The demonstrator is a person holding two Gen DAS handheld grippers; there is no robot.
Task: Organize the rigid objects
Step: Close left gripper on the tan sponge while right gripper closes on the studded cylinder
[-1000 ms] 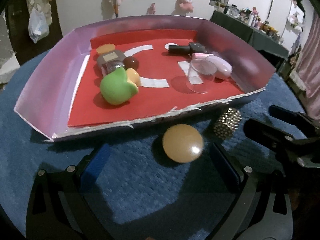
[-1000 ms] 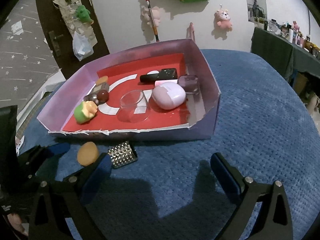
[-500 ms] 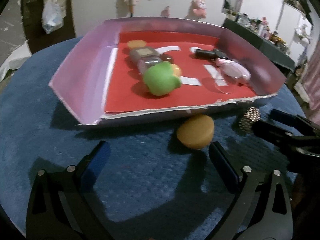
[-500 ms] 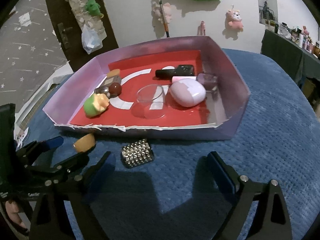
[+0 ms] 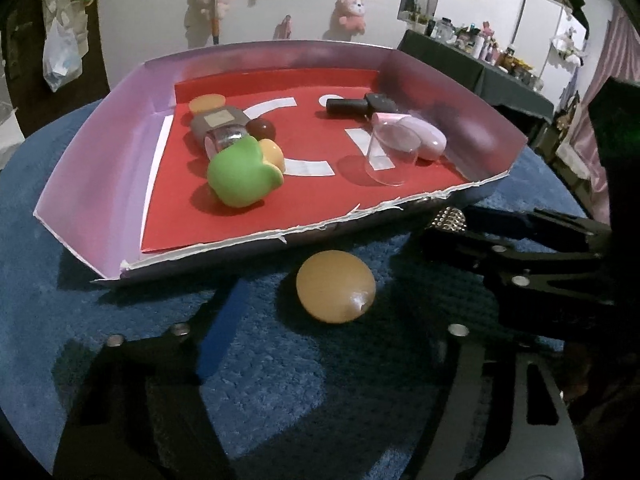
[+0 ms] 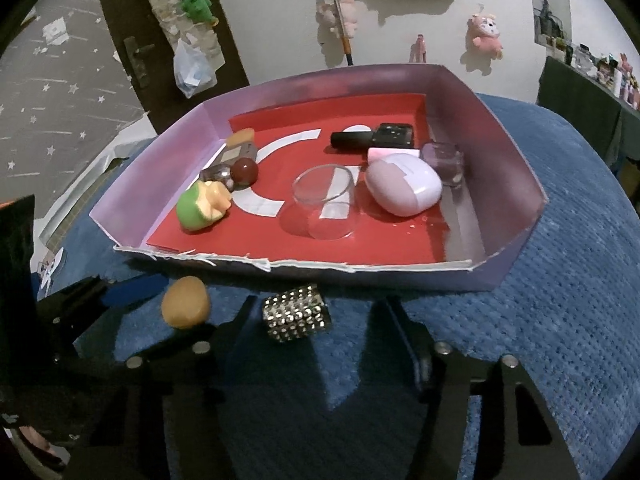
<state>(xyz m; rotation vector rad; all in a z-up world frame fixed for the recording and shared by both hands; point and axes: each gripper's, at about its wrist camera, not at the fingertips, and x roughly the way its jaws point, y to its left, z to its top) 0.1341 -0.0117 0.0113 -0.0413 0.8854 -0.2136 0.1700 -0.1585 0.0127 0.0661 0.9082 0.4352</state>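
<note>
An orange egg-shaped object [image 5: 335,286] lies on the blue cloth just outside the tray's torn front edge [image 5: 304,230]. My left gripper [image 5: 324,320] is open, its fingers on either side of the orange object, not touching it. A studded silver block [image 6: 297,313] lies beside it on the cloth. My right gripper [image 6: 316,328] is open with the block between its fingers. The orange object also shows in the right wrist view [image 6: 186,302]. The block shows in the left wrist view [image 5: 449,218], partly hidden by the right gripper.
The purple-walled tray [image 6: 516,184] with a red floor holds a green toy [image 6: 202,206], a clear cup [image 6: 326,204], a lilac case [image 6: 404,189], a black bottle [image 6: 374,138], a brown ball [image 6: 245,171] and other small items. Blue cloth [image 6: 560,320] covers the table.
Both grippers have moved forward and lower toward the tray's front edge. The left now straddles the orange object and the right straddles the studded block. Nothing was grasped.
</note>
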